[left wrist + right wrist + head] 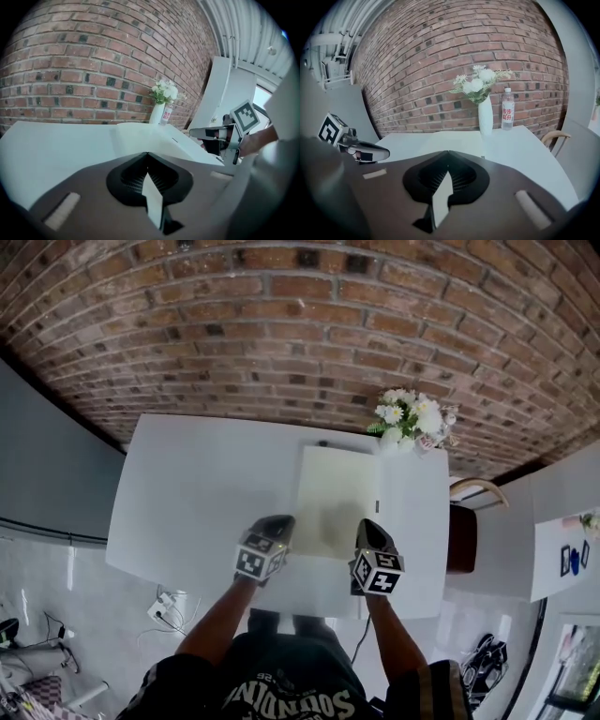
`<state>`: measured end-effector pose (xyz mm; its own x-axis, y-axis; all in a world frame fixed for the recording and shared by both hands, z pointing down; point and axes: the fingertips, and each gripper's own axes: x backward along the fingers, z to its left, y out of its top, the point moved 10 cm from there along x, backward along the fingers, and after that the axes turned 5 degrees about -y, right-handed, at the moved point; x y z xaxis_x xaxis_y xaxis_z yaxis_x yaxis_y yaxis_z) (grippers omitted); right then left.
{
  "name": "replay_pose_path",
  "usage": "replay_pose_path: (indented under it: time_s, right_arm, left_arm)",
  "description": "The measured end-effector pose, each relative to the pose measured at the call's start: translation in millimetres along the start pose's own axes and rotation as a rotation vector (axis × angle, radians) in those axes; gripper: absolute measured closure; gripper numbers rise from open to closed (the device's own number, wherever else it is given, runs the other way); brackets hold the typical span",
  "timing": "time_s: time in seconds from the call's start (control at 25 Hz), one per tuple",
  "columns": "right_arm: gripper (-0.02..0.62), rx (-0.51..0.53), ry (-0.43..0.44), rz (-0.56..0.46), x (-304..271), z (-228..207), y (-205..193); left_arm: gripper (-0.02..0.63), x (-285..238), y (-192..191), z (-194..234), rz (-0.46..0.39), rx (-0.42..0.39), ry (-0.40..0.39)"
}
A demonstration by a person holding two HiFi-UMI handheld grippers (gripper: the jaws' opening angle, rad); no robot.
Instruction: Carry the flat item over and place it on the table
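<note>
The flat item is a pale cream board (336, 498) lying flat on the white table (197, 493), right of its middle. It also shows ahead of the jaws as a cream board (140, 133) and a pale board (454, 139). My left gripper (278, 524) hovers at the board's near left corner. My right gripper (368, 526) hovers at its near right corner. Both are shut, tips touching, level over the table, with nothing gripped: left gripper (147, 154), right gripper (449, 153). Each gripper view also catches the other gripper at its side.
A white vase of flowers (410, 418) and a water bottle (507, 109) stand at the table's far right corner by the brick wall. A wooden chair (469, 521) sits off the right edge, then a second white table (562, 540). Cables lie on the floor at left.
</note>
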<state>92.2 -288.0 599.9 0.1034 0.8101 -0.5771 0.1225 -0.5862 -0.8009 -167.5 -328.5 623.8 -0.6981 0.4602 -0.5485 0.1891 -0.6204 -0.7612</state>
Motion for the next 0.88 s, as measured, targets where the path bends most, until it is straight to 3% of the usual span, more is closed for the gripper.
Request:
replay_pose_path:
  time_s: [0.28,0.6,0.88]
  right_arm:
    - [0.595,0.038,0.030,-0.029,18.3,25.5,11.1]
    - [0.595,0.121,0.100,-0.164,50.7,55.3,50.4]
    - [0.595,0.147,0.148,-0.263,65.3,74.0,89.5]
  left_arm:
    - [0.598,27.3,13.2,-12.1,-0.051,-0.074,-0.023]
    - [0.598,65.1,52.9,-17.9,-0.159,-0.161,-0.002]
    - [0.598,89.3,87.5,-13.5,-0.245,-0.189,0.013]
